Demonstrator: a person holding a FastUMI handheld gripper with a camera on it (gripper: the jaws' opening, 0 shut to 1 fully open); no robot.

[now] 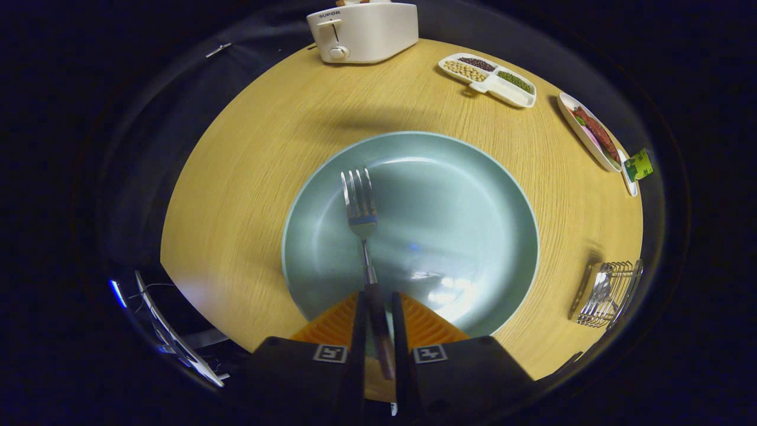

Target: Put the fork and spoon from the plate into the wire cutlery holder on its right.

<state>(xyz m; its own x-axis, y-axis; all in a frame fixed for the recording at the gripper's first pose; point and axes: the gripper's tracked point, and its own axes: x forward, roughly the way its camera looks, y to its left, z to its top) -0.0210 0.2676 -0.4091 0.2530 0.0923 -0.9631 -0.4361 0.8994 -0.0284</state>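
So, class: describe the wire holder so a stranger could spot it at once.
Start at the big plate in the middle of the wooden table. To its right, near the table edge, sits the wire holder with a spoon in it. It is the one open metal rack; the other side dishes are white trays.

One readable brand: "SUPOR", dark capitals on the near top edge of the white toaster (362, 29) at the far side of the desk (248, 177), just above its lever slot. Two square black-and-white coded marker tags sit on the body of the hand-held gripper (376, 307), one behind each finger; pattern only, no legible characters. A small green tag (639, 165) by the long dish (576, 127) of food carries dark marks too small to read.
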